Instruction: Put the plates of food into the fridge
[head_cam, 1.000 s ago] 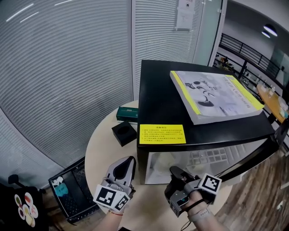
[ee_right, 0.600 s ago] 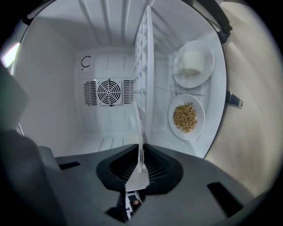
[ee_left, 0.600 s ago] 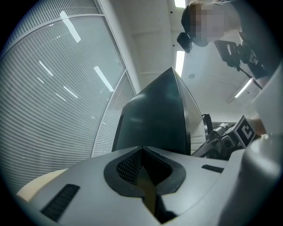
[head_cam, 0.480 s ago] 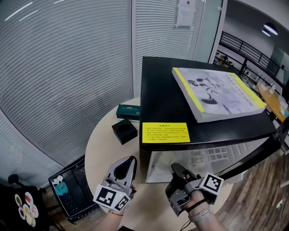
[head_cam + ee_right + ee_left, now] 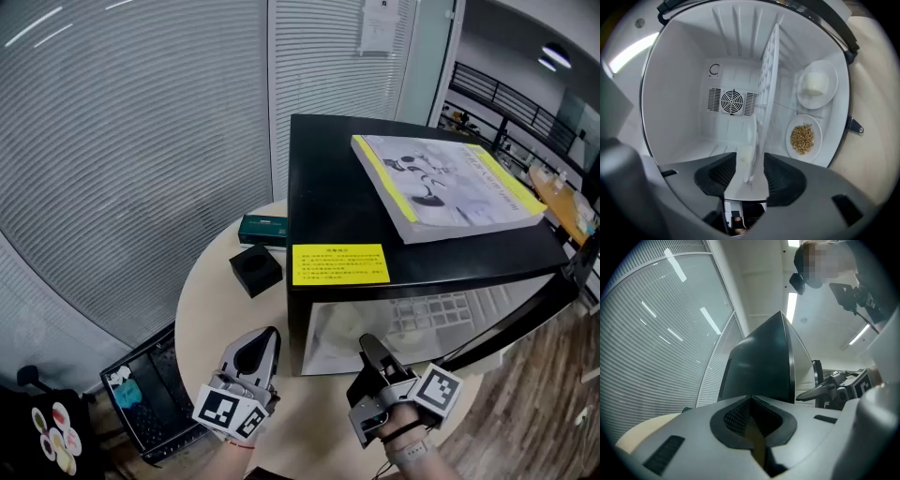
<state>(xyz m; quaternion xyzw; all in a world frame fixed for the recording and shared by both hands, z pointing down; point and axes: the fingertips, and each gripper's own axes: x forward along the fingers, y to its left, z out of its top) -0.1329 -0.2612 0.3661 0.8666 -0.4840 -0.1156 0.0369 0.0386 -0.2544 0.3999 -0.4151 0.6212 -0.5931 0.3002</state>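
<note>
Two white plates are already sitting inside the fridge [image 5: 679,93], at the right of the right gripper view. One is a plate of pale food [image 5: 816,84], round and smooth. The other is a plate of brown grains [image 5: 803,138], small and bumpy.

The right gripper [image 5: 750,161] is pointing into the open fridge, and its fingers have just been opening. They are now standing well apart. A third plate [image 5: 749,150], seen from its thin white edge, is lying between them, right beside the white wire shelf [image 5: 769,79]. The fingers are not pressing on it. I think the plate is being let go, so this part of the job is almost done.

The left gripper [image 5: 261,339] is waiting at the lower left of the head view, above the round cream desk [image 5: 211,309]. Its fingers are squeezed together and are holding nothing.

Outside, the fridge is looking black, boxy and shiny. Inside, it is showing smooth white plastic with ribs and a round fan grille [image 5: 732,101]. A yellow sticker [image 5: 339,264] is sitting on its front edge, and a big flat book [image 5: 450,183] is lying on top.
</note>
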